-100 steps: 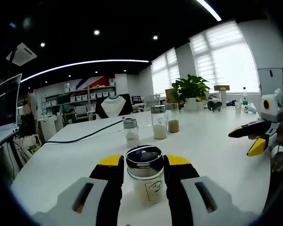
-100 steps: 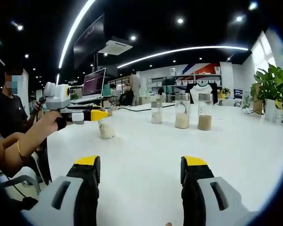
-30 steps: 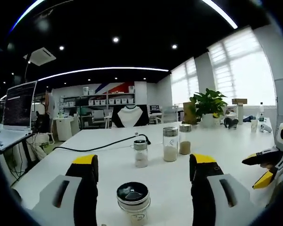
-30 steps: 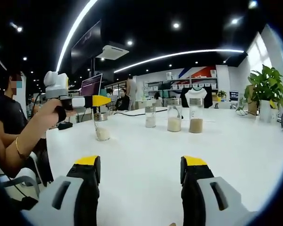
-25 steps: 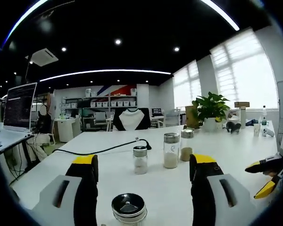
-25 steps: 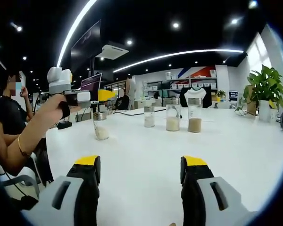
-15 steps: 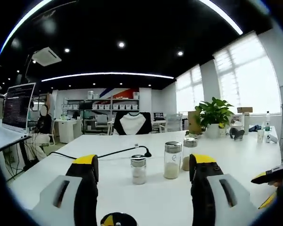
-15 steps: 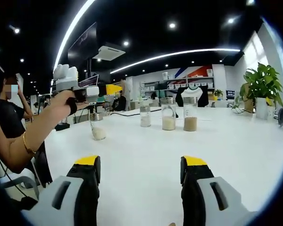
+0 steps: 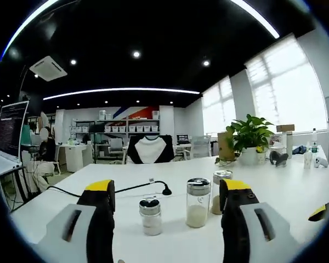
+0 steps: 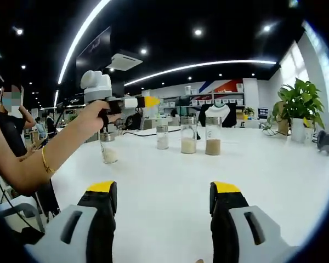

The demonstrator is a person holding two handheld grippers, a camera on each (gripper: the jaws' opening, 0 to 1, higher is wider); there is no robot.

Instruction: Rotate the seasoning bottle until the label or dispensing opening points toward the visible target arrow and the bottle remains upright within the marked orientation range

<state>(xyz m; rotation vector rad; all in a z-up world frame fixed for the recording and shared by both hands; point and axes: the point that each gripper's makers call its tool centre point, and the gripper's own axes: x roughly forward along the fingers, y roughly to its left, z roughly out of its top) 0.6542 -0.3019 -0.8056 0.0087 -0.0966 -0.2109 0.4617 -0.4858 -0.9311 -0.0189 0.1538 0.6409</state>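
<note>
The seasoning bottle [image 10: 107, 148], clear glass with a dark cap and pale powder at its base, stands upright on the white table [image 10: 263, 164] at the left of the right gripper view. A hand holds my left gripper [image 10: 148, 101] above and just right of it, apart from it. In the left gripper view, the left gripper [image 9: 167, 186] is open, its yellow-tipped jaws wide apart with nothing between them. My right gripper [image 10: 163, 189] is open too, low over bare table, and its yellow tip [image 9: 318, 212] pokes in at the far right of the left gripper view.
Three other glass jars stand in a row mid-table: a short one [image 9: 151, 216], a taller one [image 9: 197, 201] and one with brown powder [image 10: 213, 135]. A black cable [image 9: 137, 188] lies behind them. A potted plant [image 9: 249, 137] is at the far right. A seated person [image 10: 11, 148] is at the table's left edge.
The left gripper, shut on the seasoning bottle 3.3 s ago, has let it go and risen up and away. The bottle slid out of the bottom of the left gripper view. The right gripper is still.
</note>
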